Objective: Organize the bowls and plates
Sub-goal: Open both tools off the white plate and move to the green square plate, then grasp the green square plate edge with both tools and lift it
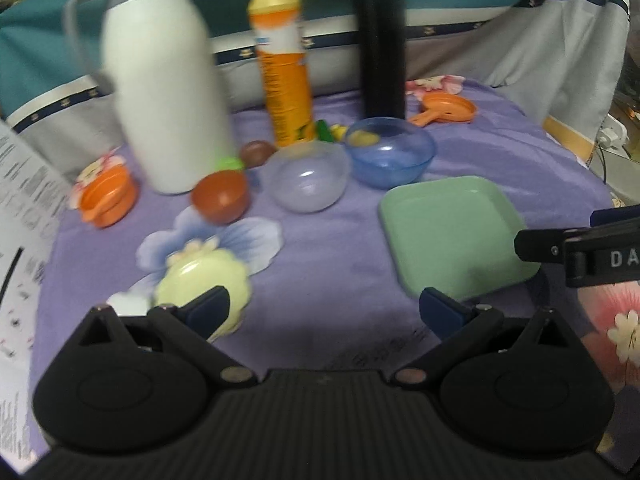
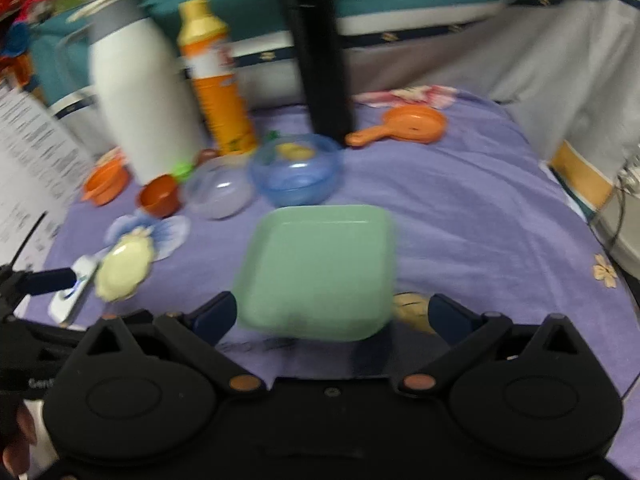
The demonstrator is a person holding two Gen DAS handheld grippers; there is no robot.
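Judging from how things lay, the step in hand was a first approach to the green square plate (image 2: 316, 268), and doing it well meant bringing the right gripper (image 2: 330, 316) in low and level so one finger slid under the near rim while the other came over it, closing only once the lip sat well between them. Both views were smeared by motion, so slowing before contact would have helped.

The right gripper's jaws stood wide apart and held nothing; the plate lay flat on the purple cloth (image 2: 460, 208) directly ahead of them, its near edge between the two fingers and seemingly just beyond their tips, though the blur left contact uncertain. The left gripper (image 1: 326, 308) also had its jaws spread and empty, with the plate off to its right and a pale yellow scalloped dish (image 1: 202, 286) just beside its left finger.

Farther back sat a blue bowl (image 2: 296, 176), a clear bowl (image 2: 220, 194) touching or nearly touching it, a small brown bowl (image 2: 159, 196) and an orange bowl (image 2: 106, 182), all near a white flask (image 2: 140, 100). These looked like candidates for later nesting.
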